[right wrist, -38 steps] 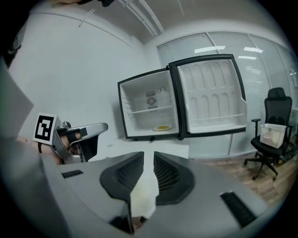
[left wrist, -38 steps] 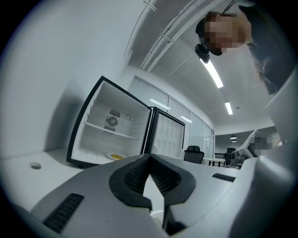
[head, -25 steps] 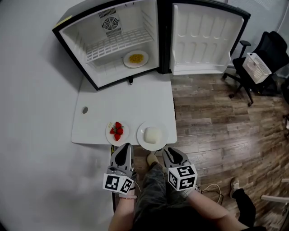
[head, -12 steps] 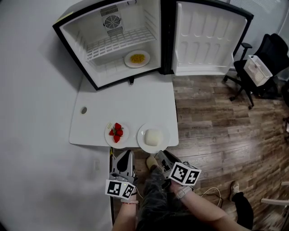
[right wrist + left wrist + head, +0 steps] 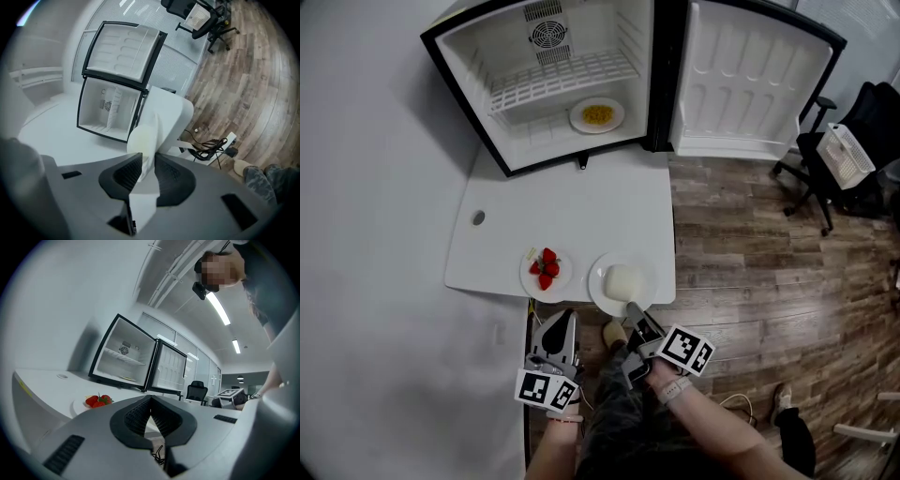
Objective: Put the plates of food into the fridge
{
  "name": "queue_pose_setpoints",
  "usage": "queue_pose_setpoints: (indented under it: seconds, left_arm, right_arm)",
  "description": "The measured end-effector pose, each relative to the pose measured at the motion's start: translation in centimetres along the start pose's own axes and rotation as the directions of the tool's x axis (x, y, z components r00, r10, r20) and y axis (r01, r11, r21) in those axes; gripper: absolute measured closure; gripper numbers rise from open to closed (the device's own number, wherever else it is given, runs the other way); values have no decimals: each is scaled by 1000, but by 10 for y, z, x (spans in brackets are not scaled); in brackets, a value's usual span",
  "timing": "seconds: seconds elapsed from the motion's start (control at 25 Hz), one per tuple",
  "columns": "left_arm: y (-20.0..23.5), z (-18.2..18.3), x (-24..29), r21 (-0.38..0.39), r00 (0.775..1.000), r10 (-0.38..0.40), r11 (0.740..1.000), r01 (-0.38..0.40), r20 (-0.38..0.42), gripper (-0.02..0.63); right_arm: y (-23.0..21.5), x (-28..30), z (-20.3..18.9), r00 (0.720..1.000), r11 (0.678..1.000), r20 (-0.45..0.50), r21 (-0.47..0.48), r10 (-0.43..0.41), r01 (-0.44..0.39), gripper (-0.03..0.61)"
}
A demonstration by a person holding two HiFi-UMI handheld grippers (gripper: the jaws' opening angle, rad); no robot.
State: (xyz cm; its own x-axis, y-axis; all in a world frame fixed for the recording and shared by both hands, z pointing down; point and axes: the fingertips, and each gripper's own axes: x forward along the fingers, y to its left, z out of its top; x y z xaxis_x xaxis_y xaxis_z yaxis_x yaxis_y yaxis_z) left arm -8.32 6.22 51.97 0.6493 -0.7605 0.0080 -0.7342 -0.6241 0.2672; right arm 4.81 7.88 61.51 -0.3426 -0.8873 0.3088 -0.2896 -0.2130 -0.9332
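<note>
The right claw (image 5: 632, 309) reaches over the near edge of the white table (image 5: 572, 206) to the plate (image 5: 596, 287) that carries a pale white mound of food (image 5: 623, 280). Its jaws have just been opening, and the plate's near rim now stands between them. The pads sit close on either side without clearly pinching it. The plate lies flat at the table's near right corner.

The left claw (image 5: 562, 319) hovers just short of the table's edge with its jaws closed together on nothing. It points toward the plate of strawberries (image 5: 561, 282), which sits just left of the first plate, the two close but apart.

At the table's far end the mini fridge (image 5: 478, 66) stands with its door (image 5: 750, 84) swung wide to the right. A third plate (image 5: 579, 117), holding yellow food (image 5: 598, 113), rests on the fridge floor below the wire shelf (image 5: 562, 80).
</note>
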Motion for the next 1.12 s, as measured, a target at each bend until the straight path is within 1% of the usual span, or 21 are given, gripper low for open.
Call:
queue_pose_setpoints:
  seconds: [0.2, 0.32, 0.56, 0.68, 0.8, 0.96, 1.12]
  left_arm:
    - [4, 4, -1, -6, 1000, 7, 1000, -7, -2, 607]
    - [5, 5, 2, -11, 1000, 5, 1000, -5, 2, 607]
    - [0, 4, 8, -7, 1000, -12, 1000, 12, -3, 607]
    - [-2, 5, 11, -6, 1000, -20, 1000, 20, -7, 607]
    - [-2, 7, 12, -6, 1000, -19, 1000, 19, -9, 607]
    - [-1, 16, 11, 4, 1000, -13, 1000, 13, 2, 607]
    - [4, 34, 10, 21, 1000, 1, 1000, -2, 17, 607]
  right_arm:
    - [0, -2, 1, 999, 998, 6, 51, 32, -32, 540]
    - [0, -2, 3, 999, 994, 11, 97, 43, -44, 552]
    - [-1, -8, 7, 999, 997, 2, 67, 47, -47, 561]
    - [2, -10, 7, 999, 995, -2, 90, 48, -48, 563]
    - [4, -12, 10, 999, 996, -11, 82, 46, -45, 563]
    - [7, -14, 13, 999, 995, -18, 90, 41, -40, 563]
    - [22, -13, 18, 998, 994, -27, 94, 62, -59, 564]
